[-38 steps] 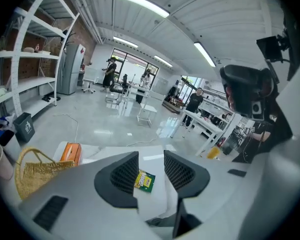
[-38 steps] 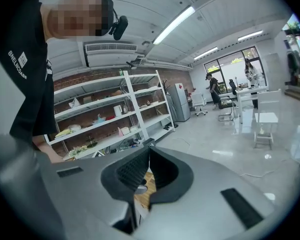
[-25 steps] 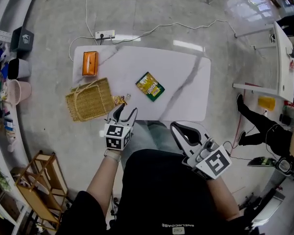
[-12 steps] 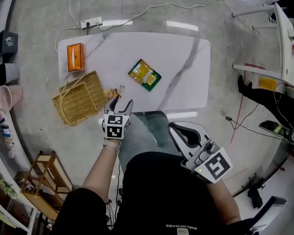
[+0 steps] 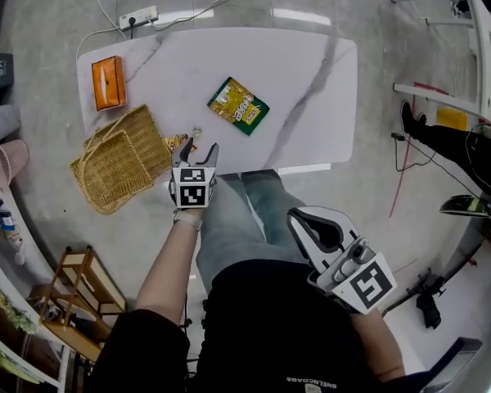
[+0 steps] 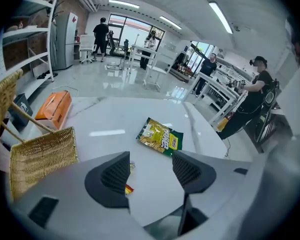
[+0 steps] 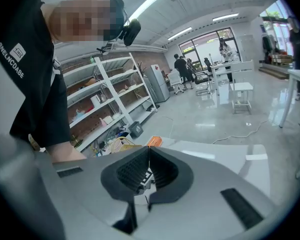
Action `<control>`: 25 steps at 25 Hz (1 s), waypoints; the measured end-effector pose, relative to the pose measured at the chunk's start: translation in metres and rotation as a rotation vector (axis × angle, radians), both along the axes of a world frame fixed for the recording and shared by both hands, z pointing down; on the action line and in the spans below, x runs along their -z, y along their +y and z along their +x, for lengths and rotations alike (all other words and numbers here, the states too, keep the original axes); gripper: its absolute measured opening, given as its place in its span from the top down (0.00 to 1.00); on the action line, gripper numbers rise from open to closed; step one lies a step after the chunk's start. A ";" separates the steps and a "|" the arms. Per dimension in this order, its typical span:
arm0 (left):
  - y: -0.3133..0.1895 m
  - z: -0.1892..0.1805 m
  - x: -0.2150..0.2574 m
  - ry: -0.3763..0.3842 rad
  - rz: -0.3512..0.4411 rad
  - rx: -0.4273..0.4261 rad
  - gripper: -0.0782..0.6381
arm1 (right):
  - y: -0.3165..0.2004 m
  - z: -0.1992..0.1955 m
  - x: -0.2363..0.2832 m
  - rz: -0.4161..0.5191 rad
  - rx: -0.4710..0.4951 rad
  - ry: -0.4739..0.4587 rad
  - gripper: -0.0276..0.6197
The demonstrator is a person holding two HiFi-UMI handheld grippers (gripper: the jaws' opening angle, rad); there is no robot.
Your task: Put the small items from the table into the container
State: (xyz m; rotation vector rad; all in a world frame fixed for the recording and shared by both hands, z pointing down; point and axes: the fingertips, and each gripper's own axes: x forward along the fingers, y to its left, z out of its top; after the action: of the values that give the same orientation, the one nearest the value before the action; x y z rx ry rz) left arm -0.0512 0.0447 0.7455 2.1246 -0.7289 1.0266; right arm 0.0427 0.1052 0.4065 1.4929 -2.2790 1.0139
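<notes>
A green and yellow snack packet [image 5: 238,105] [image 6: 160,137] lies mid-table. Near the front edge sit a small gold candy wrapper [image 5: 178,142] [image 6: 128,188] and a tiny silvery piece [image 5: 196,131] [image 6: 132,166], right beside the wicker basket [image 5: 119,158] [image 6: 40,154]. My left gripper [image 5: 200,147] [image 6: 151,159] hovers just above the table's front edge, pointing steeply down, open with nothing between its jaws; the candy shows just outside its left jaw. My right gripper [image 5: 315,217] [image 7: 149,151] hangs over the person's lap, off the table, its jaws shut on nothing.
An orange box [image 5: 108,82] [image 6: 54,106] lies at the table's far left corner, behind the basket. A white power strip [image 5: 137,15] and cables lie on the floor beyond the white marble table [image 5: 311,80]. Shelving stands at the left; people work at desks far off.
My left gripper has come down to the table's front edge by the candy, and its jaws have spread a little. The right gripper has sunk slightly.
</notes>
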 end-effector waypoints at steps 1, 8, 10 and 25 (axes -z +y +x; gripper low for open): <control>-0.001 -0.001 -0.006 -0.007 -0.003 0.007 0.55 | 0.002 0.001 -0.003 -0.005 -0.006 0.002 0.94; 0.000 -0.005 -0.045 -0.054 -0.034 0.009 0.54 | 0.013 0.009 -0.019 -0.048 -0.054 0.000 0.94; 0.000 -0.006 -0.055 -0.064 -0.040 0.009 0.55 | 0.015 0.010 -0.023 -0.056 -0.064 -0.003 0.94; -0.009 -0.005 -0.103 -0.130 -0.065 -0.043 0.55 | 0.015 0.015 -0.049 -0.115 -0.105 -0.009 0.94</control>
State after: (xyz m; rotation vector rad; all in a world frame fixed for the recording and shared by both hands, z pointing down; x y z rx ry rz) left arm -0.0563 0.0358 0.8481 2.0407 -0.7047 1.2045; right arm 0.0581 0.1205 0.4555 1.5774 -2.1276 1.1620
